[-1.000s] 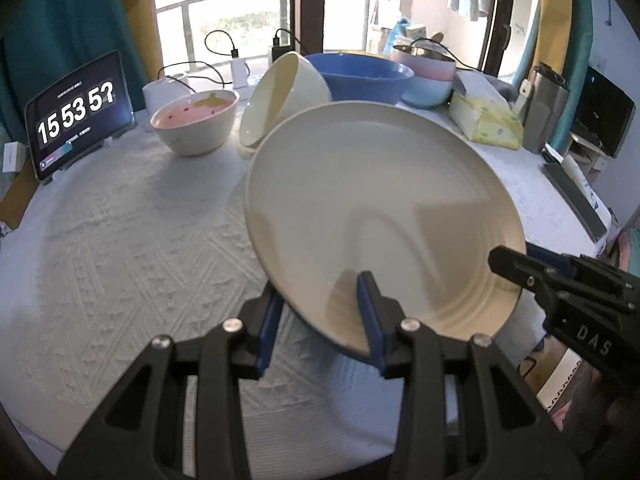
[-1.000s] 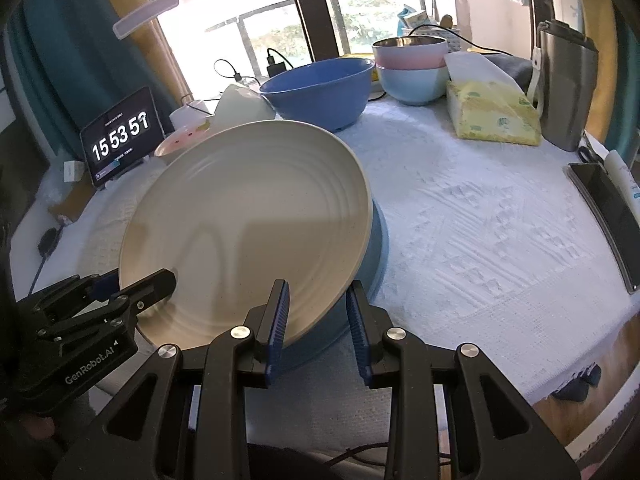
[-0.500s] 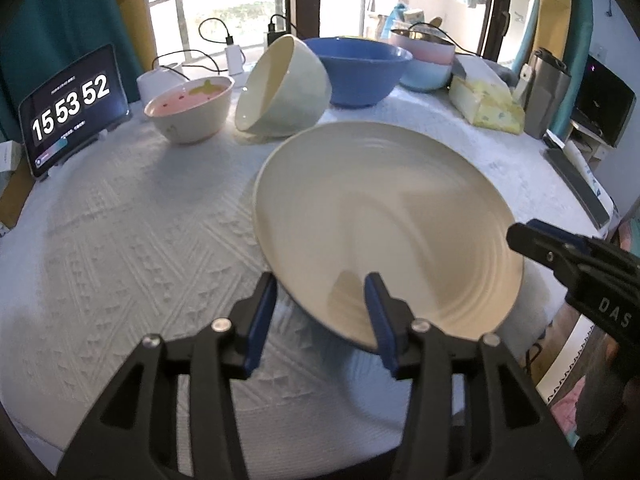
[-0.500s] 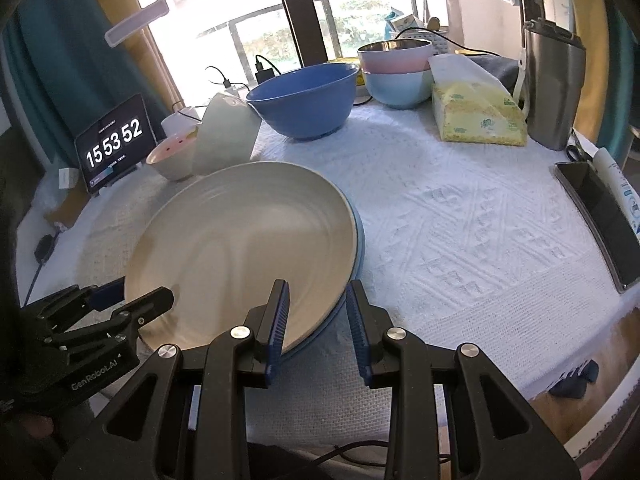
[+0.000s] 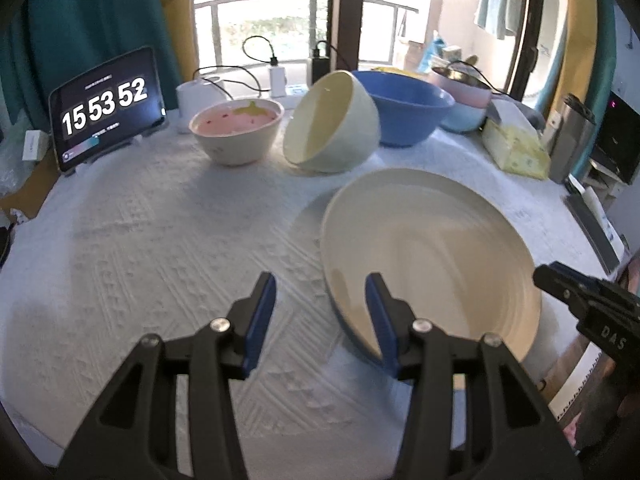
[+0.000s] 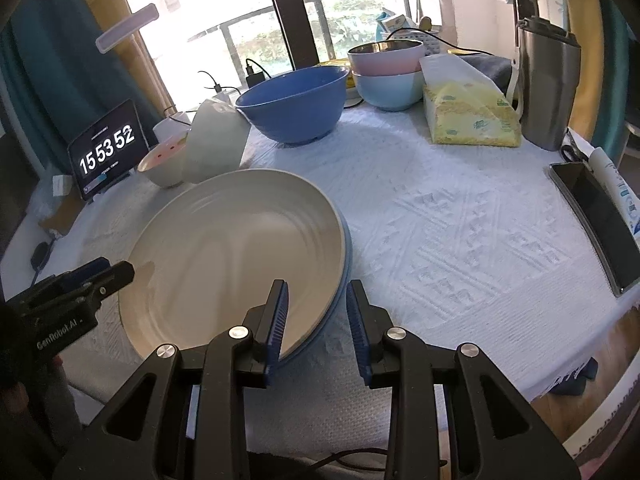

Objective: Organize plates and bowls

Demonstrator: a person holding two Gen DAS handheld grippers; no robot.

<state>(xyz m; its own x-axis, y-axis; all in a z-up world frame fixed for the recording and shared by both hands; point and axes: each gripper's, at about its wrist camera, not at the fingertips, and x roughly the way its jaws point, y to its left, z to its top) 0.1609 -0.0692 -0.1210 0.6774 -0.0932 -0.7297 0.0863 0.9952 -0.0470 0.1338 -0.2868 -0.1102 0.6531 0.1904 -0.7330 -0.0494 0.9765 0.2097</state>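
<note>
Tablecloth (image 6: 460,216) under flat round plate (image 6: 240,256)

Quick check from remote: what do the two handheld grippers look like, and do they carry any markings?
Both are matte black plastic frames with triangular cut-outs and silver screws. Each finger carries a blue ribbed pad. The left gripper bears white lettering "GenRobot.AI" on its side; the right gripper bears "DAS". No cables or sleeves are clearly visible.
</note>
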